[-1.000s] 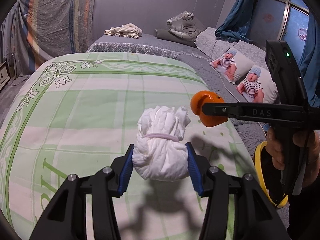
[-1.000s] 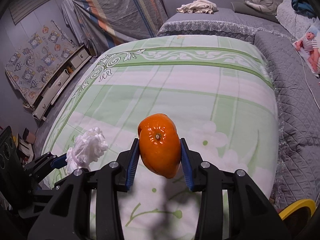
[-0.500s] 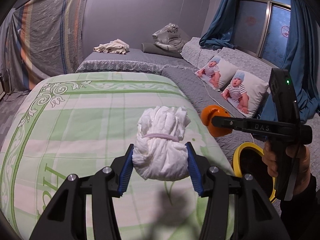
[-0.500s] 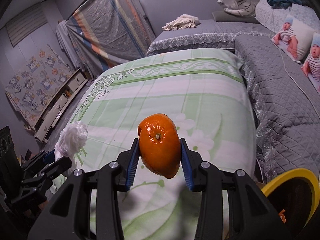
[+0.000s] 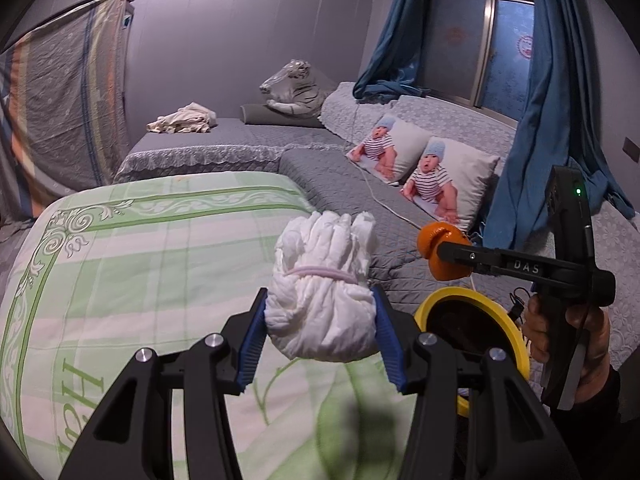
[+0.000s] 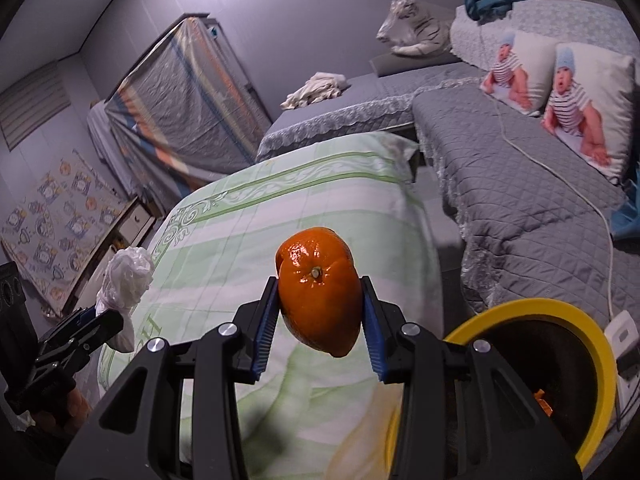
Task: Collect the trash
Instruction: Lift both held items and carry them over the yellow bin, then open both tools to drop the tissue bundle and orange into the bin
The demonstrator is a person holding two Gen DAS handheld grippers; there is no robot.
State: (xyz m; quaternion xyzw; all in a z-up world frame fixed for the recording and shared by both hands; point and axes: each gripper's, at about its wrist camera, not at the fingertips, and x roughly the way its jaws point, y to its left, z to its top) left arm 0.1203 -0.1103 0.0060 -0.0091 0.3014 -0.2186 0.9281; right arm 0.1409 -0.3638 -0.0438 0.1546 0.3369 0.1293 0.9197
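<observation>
My left gripper (image 5: 320,332) is shut on a rolled white diaper (image 5: 322,288) bound with a pink band, held above the green bedspread (image 5: 140,256). My right gripper (image 6: 319,316) is shut on an orange peel (image 6: 318,288) shaped like a whole fruit. In the left wrist view the orange peel (image 5: 438,250) hangs just above the yellow-rimmed bin (image 5: 472,324). In the right wrist view the bin (image 6: 560,368) is at the lower right, with orange scraps inside, and the diaper (image 6: 124,284) shows at the left.
A grey quilted sofa (image 6: 520,200) with two baby-print pillows (image 5: 436,168) runs along the right. A white cable (image 6: 560,184) lies across it. A plush tiger (image 5: 296,88) and crumpled cloth (image 5: 182,118) lie on the far bed. Blue curtains (image 5: 540,120) hang right.
Both grippers have swung right, off the middle of the bed, toward the yellow bin. The orange peel now hangs over the bin's rim. Both grips are unchanged.
</observation>
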